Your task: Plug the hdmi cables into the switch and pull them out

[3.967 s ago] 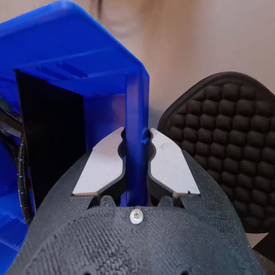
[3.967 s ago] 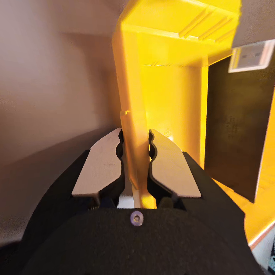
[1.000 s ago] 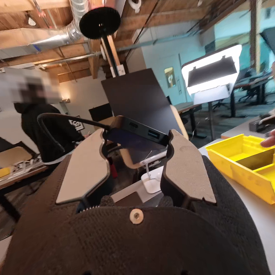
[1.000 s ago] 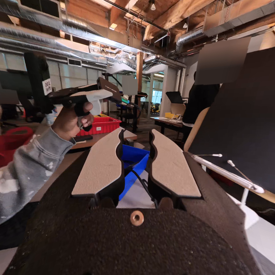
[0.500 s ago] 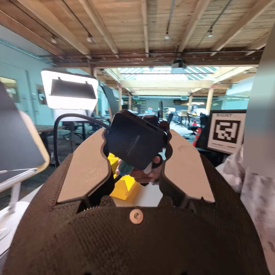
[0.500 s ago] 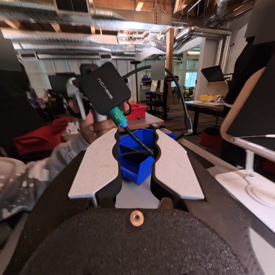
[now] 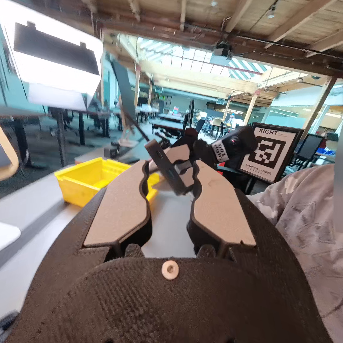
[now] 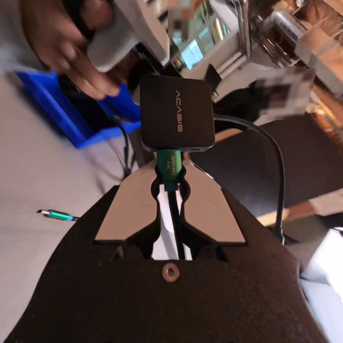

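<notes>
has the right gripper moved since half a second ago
Yes. The right gripper has advanced to the switch, and its fingers now clamp the green plug, which earlier sat well beyond the fingertips.

Switch (image 8: 176, 113) just ahead of right claw (image 8: 170, 171), plug (image 8: 169, 168) between them; bin (image 8: 55, 104) behind-left on surface (image 8: 37, 185).

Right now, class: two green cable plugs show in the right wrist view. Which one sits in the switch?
The larger green HDMI plug, pinched by the right gripper, enters the black switch. The smaller green plug lies loose on the table.
</notes>
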